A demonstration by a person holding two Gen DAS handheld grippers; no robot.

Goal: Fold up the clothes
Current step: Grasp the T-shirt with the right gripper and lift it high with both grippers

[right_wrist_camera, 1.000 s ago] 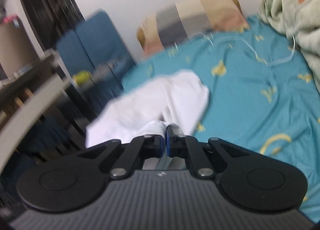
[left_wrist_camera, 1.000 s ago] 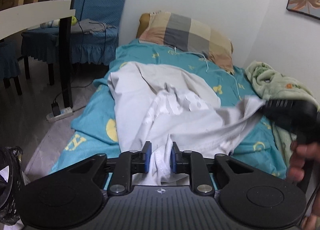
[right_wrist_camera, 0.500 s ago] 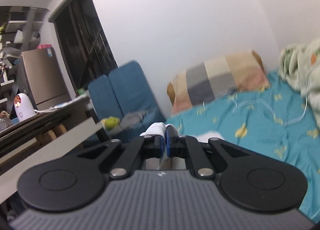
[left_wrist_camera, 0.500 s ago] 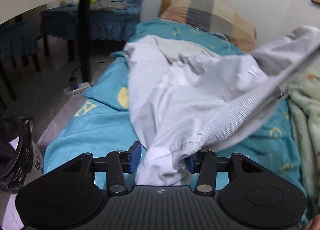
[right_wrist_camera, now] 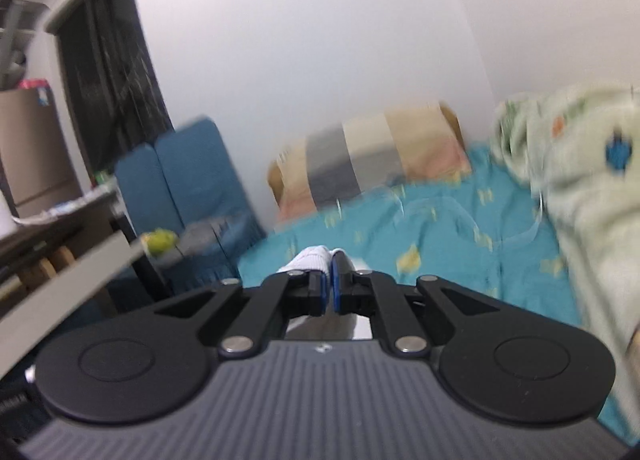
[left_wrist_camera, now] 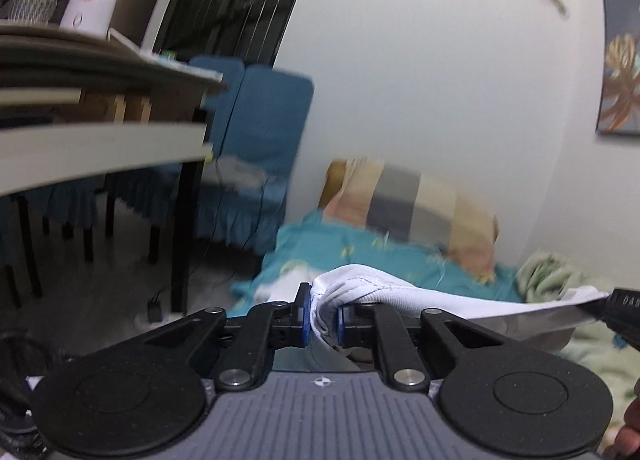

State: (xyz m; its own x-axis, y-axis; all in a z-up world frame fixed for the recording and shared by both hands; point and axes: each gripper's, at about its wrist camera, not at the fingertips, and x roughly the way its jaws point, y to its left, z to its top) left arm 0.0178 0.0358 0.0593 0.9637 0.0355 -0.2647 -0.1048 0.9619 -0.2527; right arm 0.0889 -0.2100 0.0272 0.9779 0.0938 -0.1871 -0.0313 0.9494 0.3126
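A white garment [left_wrist_camera: 400, 292] is lifted off the bed, its edge stretched taut between my two grippers. My left gripper [left_wrist_camera: 322, 318] is shut on a bunched corner of it. The cloth runs right to my right gripper, whose black body [left_wrist_camera: 624, 312] shows at the frame's edge. In the right wrist view my right gripper [right_wrist_camera: 328, 286] is shut on a ribbed white edge of the garment [right_wrist_camera: 312, 258]. Most of the garment hangs below, hidden by the gripper bodies.
The bed has a teal sheet [right_wrist_camera: 440, 236] and a striped pillow [right_wrist_camera: 372, 164] at the wall. A pale green blanket [right_wrist_camera: 580, 164] is heaped on its right side. A table [left_wrist_camera: 100, 100] and blue-covered chairs [left_wrist_camera: 256, 132] stand left of the bed.
Both grippers have risen and tilted up, lifting the garment off the bed. The left gripper's jaws closed from wide around the cloth to pinching it; the cloth now stretches between the grippers.
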